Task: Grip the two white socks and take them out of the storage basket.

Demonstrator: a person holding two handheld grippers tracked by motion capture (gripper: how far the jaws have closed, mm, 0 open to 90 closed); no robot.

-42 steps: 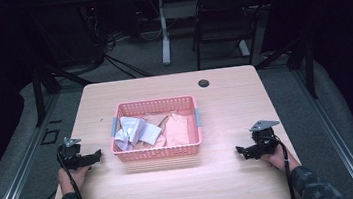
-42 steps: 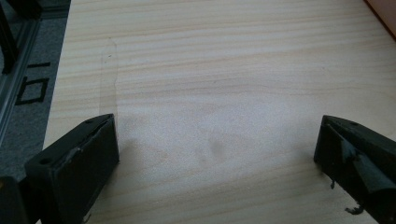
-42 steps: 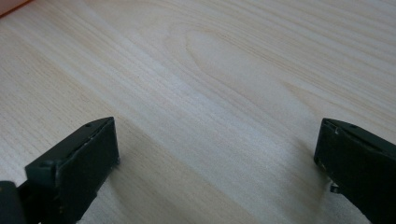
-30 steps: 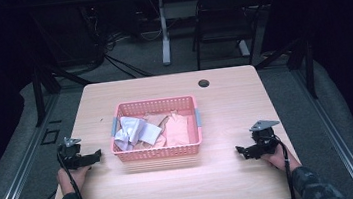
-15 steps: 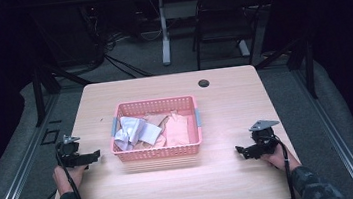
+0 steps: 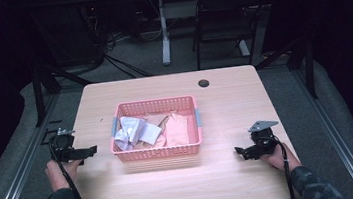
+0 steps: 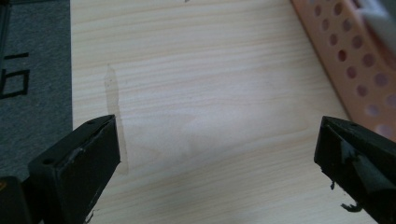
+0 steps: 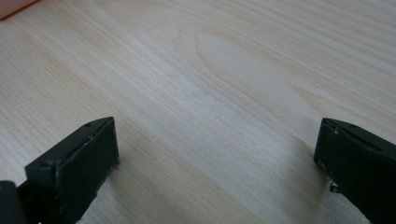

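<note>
Both tongs, left [image 6: 91, 150] and right [image 6: 238, 150], wide open, holding nothing. Between them on tabletop [image 6: 225, 99], pink basket [image 6: 158, 153] with crumpled packets [image 6: 135, 132]. Small dark hole [image 6: 204, 83] behind basket.

One pink perforated basket [image 6: 158, 152] at mid-table. Inside it, packets: one white crinkled packet [image 6: 133, 132], one pale pink packet [image 6: 178, 129], at least one tan packet [image 6: 155, 118] partly buried; exact total in the heap not countable. One wooden table [image 6: 226, 109], one dark round grommet [image 6: 204, 83] near its far edge. Two grippers: left gripper [image 6: 90, 150], right gripper [image 6: 240, 151], two black jaws apiece, both pairs spread wide in the gripper views. Two hands, one per gripper: left hand [image 6: 58, 173], right hand [image 6: 277, 157]. One dark chair [image 6: 223, 23] beyond the table. One white desk leg [image 6: 163, 30] beside it.
</note>
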